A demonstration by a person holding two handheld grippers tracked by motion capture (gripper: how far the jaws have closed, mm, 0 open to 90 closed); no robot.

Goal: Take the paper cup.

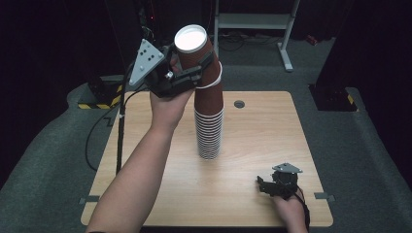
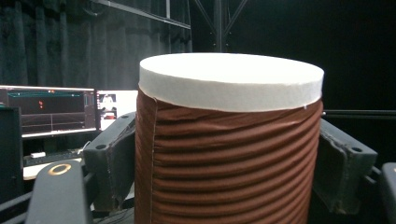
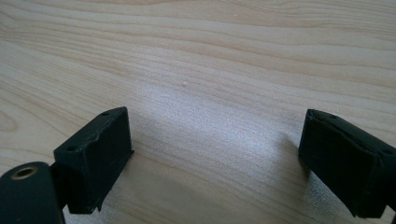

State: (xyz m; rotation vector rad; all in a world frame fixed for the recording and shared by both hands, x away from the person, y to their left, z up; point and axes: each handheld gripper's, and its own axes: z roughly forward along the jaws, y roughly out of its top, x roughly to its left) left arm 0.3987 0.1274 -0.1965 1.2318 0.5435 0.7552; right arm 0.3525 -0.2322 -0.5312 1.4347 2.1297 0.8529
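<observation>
A tall stack of brown ribbed paper cups stands upside down near the middle of the wooden table. Its top cup is tilted, white base up, and lifted partly off the stack. My left gripper is shut on that top cup, a jaw pressing each side. In the left gripper view the brown ribbed cup with its white base sits between both jaws. My right gripper rests low at the table's front right, open, with bare wood between its jaws.
A small round grommet hole sits at the table's back centre. A white desk frame stands on the dark carpet behind. Monitors glow far off in the left gripper view. Cables trail off the table's left edge.
</observation>
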